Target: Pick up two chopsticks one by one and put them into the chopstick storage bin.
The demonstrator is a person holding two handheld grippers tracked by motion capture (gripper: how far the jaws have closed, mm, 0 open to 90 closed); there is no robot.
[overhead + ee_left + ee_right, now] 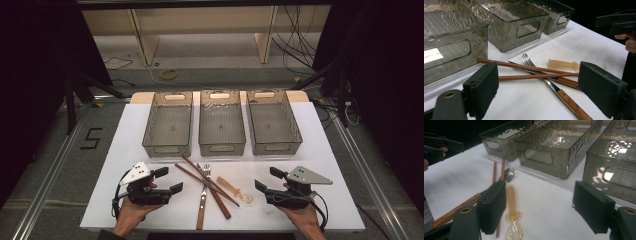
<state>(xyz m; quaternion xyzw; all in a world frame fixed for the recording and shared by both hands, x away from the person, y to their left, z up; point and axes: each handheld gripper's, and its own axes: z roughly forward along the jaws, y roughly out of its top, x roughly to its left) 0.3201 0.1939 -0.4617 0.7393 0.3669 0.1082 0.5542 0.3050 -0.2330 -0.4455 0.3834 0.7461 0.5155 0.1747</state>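
Beyond the white worktop (320, 150) lies grey floor (225, 62), with pale wooden shelf legs (145, 37) farther back, black cables (295, 45) right of them, and a yellow ring (169, 74) nearer the worktop.

left hand-held gripper (167, 181) and right hand-held gripper (266, 181), jaws wide apart, facing inward

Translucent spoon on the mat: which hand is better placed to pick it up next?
Probably the right. The translucent spoon lies just left of the right tongs, which stand open and empty. The left tongs, also open, would have to cross the chopsticks and fork.
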